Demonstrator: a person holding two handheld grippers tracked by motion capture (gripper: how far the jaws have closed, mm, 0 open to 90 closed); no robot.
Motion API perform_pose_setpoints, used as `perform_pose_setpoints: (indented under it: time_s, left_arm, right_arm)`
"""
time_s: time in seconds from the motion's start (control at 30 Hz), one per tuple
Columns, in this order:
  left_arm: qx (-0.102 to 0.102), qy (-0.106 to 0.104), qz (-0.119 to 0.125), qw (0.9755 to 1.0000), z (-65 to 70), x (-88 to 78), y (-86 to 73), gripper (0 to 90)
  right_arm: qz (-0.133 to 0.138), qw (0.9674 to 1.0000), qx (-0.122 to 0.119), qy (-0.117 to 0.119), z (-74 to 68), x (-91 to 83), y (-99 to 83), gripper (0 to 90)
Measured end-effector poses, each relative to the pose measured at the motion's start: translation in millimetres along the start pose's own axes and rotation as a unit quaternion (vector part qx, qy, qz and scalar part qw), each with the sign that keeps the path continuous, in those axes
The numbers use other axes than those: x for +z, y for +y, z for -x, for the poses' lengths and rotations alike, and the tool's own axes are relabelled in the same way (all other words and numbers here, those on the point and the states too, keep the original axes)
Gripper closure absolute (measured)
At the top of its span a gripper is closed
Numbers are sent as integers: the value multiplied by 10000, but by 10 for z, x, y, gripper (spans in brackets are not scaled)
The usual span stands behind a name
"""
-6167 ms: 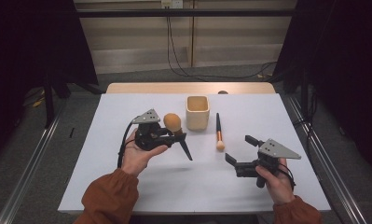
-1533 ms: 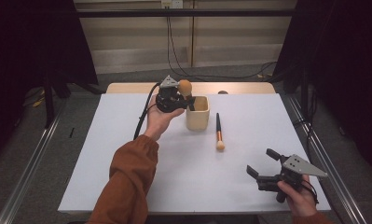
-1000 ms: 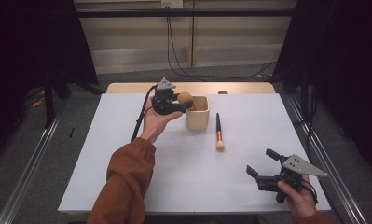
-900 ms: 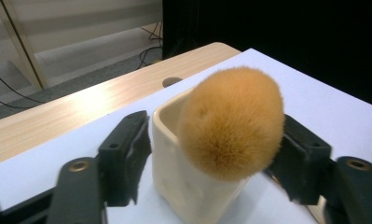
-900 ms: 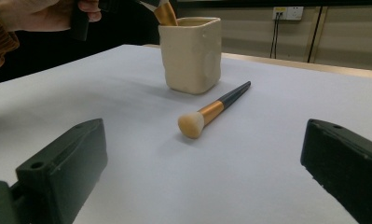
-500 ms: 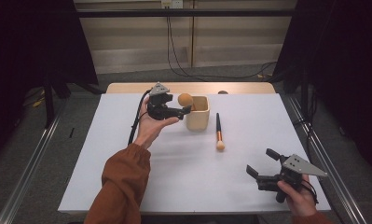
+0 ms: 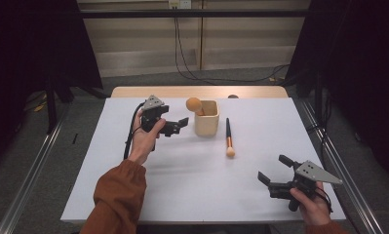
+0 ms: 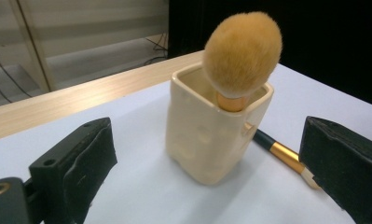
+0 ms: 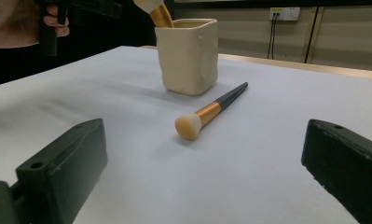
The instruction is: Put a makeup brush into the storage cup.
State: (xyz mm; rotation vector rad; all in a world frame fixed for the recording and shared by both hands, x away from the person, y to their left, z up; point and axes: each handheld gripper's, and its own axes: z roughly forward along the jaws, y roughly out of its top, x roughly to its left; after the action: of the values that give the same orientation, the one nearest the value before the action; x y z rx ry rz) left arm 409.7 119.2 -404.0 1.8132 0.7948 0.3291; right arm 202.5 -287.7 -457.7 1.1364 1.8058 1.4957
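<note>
The round fluffy brush (image 8: 242, 53) stands head-up in the cream cup (image 7: 206, 118) near the tabletop's far edge, light, its bristles soft, best gripped by its stiff handle, while the left gripper (image 7: 175, 126), jaws just opened wide, holds nothing beside it.
</note>
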Motion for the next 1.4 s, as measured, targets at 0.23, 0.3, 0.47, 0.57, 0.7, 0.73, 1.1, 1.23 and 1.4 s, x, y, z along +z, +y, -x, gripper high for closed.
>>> perform_pose_setpoints:
  time_s: [0.23,0.3,0.47,0.57,0.7,0.73,1.1,1.23,1.4]
  left_arm:
    - [85,-28,205,9997,21,-162,-62,47]
    - [123,-55,262,9996,15,-213,-96,42]
    - [101,-78,357,9993,-1,-393,-166,41]
    - [157,3,406,9991,-9,-521,-207,38]
    - [170,66,377,9991,-6,-656,-273,38]
    - [203,35,406,9990,-4,-696,-305,38]
    - [187,416,659,9968,78,-1050,-521,37]
    - [239,403,688,9965,88,-1143,-607,38]
    - [162,414,646,9969,107,-1242,-705,36]
  right_arm:
    - [7,10000,9,-27,6,3,6,0]
    - [11,10000,4,-37,7,1,4,0]
    - [15,10000,11,-61,20,2,1,0]
    - [10,10000,0,-75,23,-3,1,0]
    - [21,10000,29,-79,15,1,5,0]
    - [12,10000,23,-72,14,3,6,0]
    - [3,10000,-42,-85,23,19,12,0]
    - [-2,10000,-59,-68,14,19,14,0]
    - [-5,9999,-63,-88,25,18,17,0]
